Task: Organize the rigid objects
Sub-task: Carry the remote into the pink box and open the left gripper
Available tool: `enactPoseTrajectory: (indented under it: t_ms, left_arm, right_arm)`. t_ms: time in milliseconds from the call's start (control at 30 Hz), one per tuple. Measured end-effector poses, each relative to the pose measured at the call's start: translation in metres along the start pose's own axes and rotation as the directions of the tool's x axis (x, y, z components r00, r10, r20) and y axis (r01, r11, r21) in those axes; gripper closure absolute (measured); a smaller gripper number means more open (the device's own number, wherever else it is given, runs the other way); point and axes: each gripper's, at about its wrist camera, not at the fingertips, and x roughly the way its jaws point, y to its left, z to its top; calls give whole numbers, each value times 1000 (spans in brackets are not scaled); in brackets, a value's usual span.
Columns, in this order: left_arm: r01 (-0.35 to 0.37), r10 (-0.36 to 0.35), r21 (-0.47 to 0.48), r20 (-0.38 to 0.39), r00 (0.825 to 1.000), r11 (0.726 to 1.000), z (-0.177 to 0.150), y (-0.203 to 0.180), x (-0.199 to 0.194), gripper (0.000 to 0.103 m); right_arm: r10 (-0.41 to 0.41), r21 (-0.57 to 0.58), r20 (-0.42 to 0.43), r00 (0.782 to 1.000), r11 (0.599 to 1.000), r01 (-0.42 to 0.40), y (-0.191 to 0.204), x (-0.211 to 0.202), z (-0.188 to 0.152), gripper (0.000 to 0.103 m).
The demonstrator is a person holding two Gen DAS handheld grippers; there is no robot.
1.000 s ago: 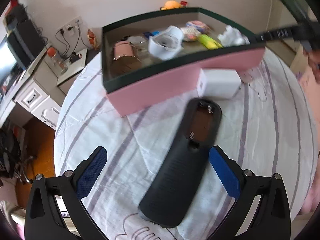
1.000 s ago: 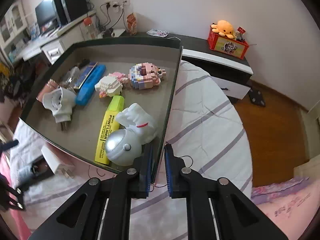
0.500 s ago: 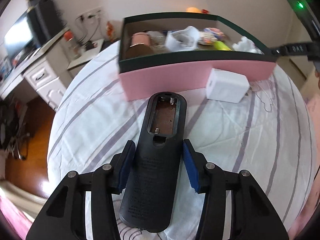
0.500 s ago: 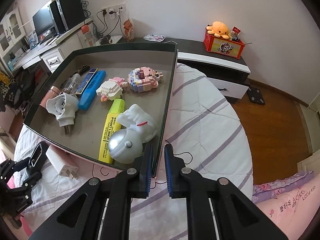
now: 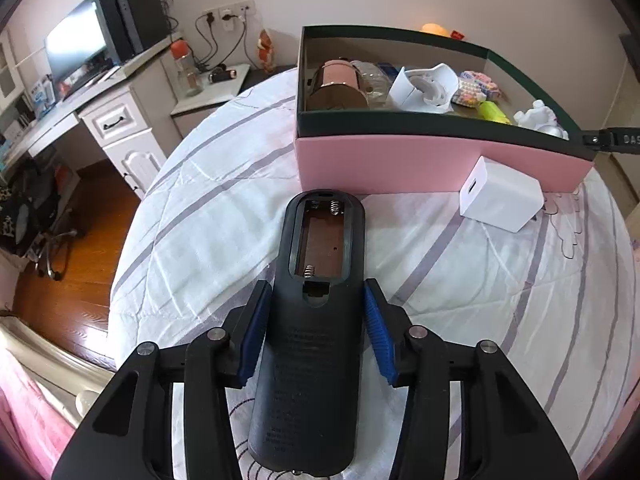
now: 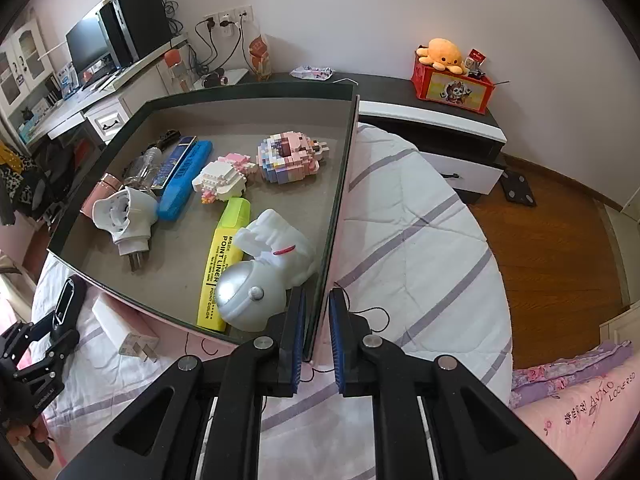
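Remote control (image 5: 316, 320): a black remote is lying back-up on the striped bed quilt (image 5: 500, 300), its battery compartment uncovered and empty, springs showing.
Left tool (image 5: 316, 332): its blue pads are pressing the remote's two long sides; the jaws have just been closing onto it.
Charger (image 5: 500, 196): a white plug cube is sitting just beside the remote's far end, right against the box's pink wall.
Box (image 5: 400, 160): a pink box with a dark green rim is resting on the bed beyond the remote, holding a yellow highlighter (image 6: 224, 256), a white astronaut figure (image 6: 268, 268), a white plug adapter (image 6: 124, 216), a blue case (image 6: 184, 180) and two brick-built toys.
Right tool (image 6: 316, 332): its jaws are standing together, clamping the box's near right wall.
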Motion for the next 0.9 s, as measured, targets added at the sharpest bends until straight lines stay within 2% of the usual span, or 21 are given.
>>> enactPoseTrajectory:
  t_ms: [67,200,267,367,467,567,900]
  left_arm:
    - [-5,5,30,11,1000,1000,-1,-2,-2,58]
    - [4,-4,16,22,1000,1000,-1,-1,-7,59]
    - [-19,19,3,41,999,1000,1,1,-13,59]
    - [-60,57,43,70,996,997,5,-3,-23,59]
    - [-33,28,52,98,995,998,10,-4,-36,59]
    - [-44,35,71,119,992,997,13,-7,-44,59]
    - [7,-18,67,157,987,998,20,-6,-68,59]
  right_arm:
    - [-2,0,-2,1000,1000,2,1,2,0,91]
    - [-5,2,-4,1000,1000,5,1,3,1,91]
    - [-4,1,-4,1000,1000,4,1,3,1,91]
    - [-3,2,-4,1000,1000,3,0,4,1,91]
    - [-4,-1,-5,1000,1000,4,-1,4,1,91]
    - [-4,-3,-7,1000,1000,4,-1,4,1,91]
    - [-12,-13,-11,1000,1000,12,1,4,2,91]
